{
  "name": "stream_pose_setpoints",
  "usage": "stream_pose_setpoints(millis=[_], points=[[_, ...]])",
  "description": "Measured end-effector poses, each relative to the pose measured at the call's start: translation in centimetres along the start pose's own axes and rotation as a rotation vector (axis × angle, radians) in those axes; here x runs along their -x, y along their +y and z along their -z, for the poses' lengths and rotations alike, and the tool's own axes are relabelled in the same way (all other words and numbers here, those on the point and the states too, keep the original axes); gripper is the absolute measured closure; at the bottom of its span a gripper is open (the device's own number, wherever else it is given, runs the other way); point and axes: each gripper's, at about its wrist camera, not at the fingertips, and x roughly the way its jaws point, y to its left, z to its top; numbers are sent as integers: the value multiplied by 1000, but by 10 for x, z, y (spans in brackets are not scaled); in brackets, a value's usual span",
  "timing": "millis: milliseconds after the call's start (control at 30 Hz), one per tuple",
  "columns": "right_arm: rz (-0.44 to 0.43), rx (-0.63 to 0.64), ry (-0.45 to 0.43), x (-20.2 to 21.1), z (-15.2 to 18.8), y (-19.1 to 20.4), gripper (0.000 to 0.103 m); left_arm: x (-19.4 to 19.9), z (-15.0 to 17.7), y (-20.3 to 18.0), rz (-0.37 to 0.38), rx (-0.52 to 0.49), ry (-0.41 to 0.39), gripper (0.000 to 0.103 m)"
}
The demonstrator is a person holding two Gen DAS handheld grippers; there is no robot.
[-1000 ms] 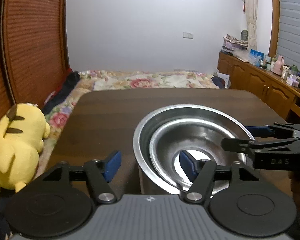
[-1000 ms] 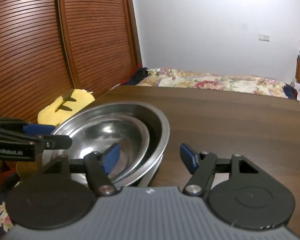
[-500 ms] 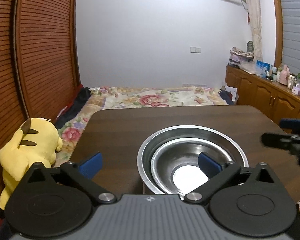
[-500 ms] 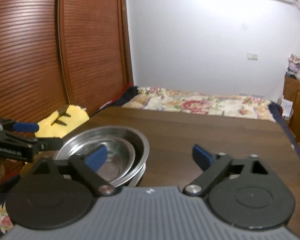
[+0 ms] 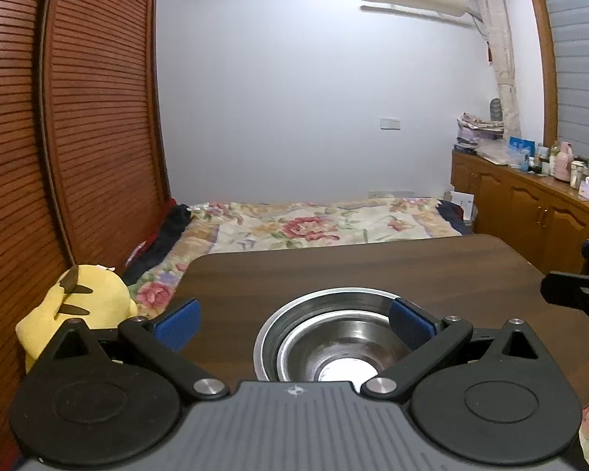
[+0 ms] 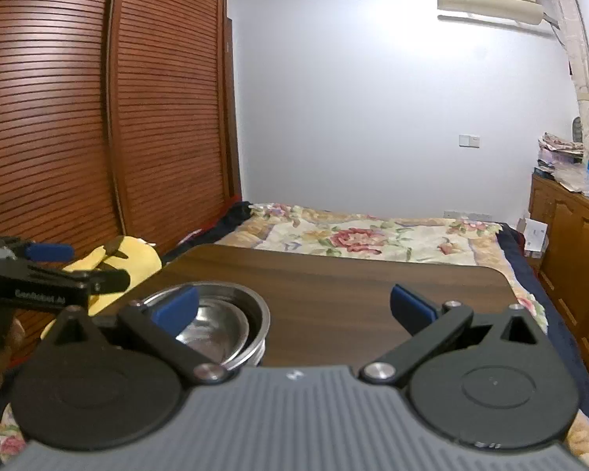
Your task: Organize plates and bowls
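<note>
Left wrist view looks straight down into the metal bowls: a smaller steel bowl [image 5: 335, 349] sits nested inside the larger steel bowl [image 5: 294, 314], both on the dark wooden counter [image 5: 373, 271] near its close edge, and nothing else is in them but a bright glint at the bottom. The left tongs [image 5: 292, 320] gape wide, blue pads well apart, and nothing is gripped between them. The right tongs poke in only as a dark tip at that view's right edge. Over to the right wrist view, and the stack shows from the side instead, down at lower left, with the inner bowl tucked off-centre against the outer wall. The right tongs [image 6: 292, 306] have just been opening and stand wide now, nothing gripped between the pads, one pad in front of the bowls' rim. This view also catches the left tongs side-on, over a yellow plush toy [image 6: 133, 259] beside the counter. A floral bed [image 6: 373, 235] lies beyond.
</note>
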Motion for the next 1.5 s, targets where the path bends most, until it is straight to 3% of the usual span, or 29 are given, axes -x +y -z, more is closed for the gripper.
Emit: stream_pose_setpoints(millis=[700,1500], points=[[150,-37,0,20,12,-4,0,20,6,-25,0,-17,-3,0],[185,-64,73,13,37,-9,0,0,38,-22,-43,9,79,0]])
